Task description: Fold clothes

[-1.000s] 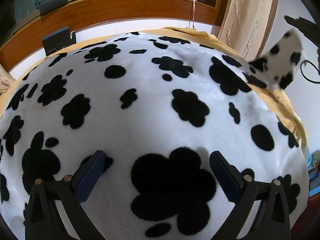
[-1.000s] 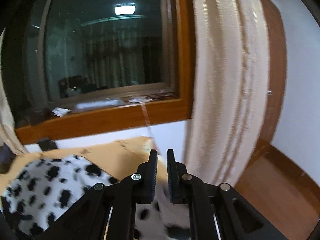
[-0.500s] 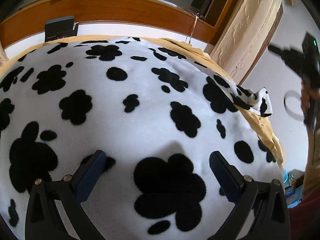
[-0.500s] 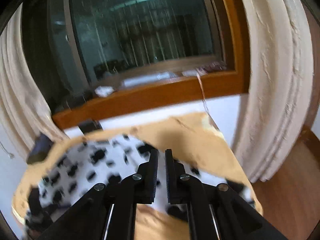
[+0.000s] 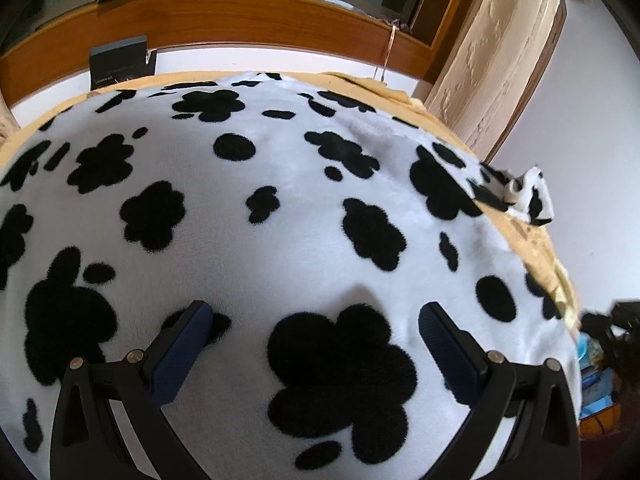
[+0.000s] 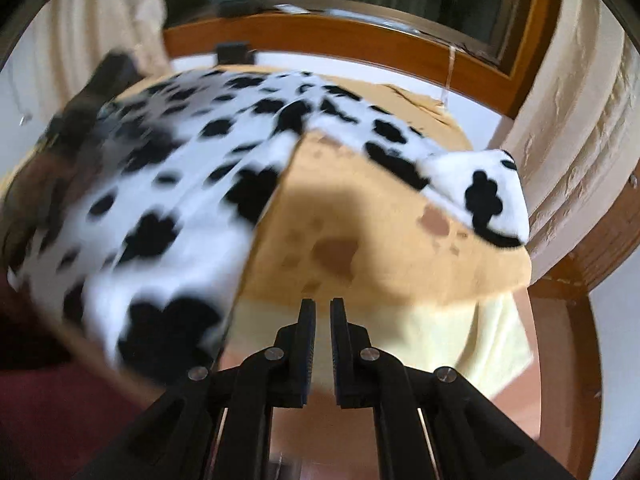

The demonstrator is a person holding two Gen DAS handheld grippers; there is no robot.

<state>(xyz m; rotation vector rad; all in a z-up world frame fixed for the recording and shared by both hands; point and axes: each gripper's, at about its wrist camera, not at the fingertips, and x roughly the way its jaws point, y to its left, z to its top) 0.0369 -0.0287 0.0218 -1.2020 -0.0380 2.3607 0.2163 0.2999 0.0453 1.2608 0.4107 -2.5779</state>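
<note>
A fluffy white garment with black blotches (image 5: 304,208) lies spread on a table under a tan cloth (image 6: 360,240). My left gripper (image 5: 316,320) hovers just over its near part, open, with its blue pads (image 5: 184,344) wide apart and nothing between them. One narrow end of the garment (image 6: 492,196) reaches out to the right and lies flat; it also shows in the left wrist view, spotted end (image 5: 528,196). My right gripper (image 6: 323,304) is shut and empty, over the table's near edge and apart from the garment. It appears dark and blurred at the right, right gripper (image 5: 612,336).
A wooden window frame (image 5: 248,16) and a cream curtain (image 5: 500,60) stand behind the table. A dark box (image 5: 118,62) leans on the wall at the far edge. A pale yellow cloth (image 6: 472,344) hangs off the near right side over a brown floor.
The garment's spotted end, up in the air at the right, now lies on the tan cloth. My right gripper swung down and back to the table's near edge. The left gripper stayed in place.
</note>
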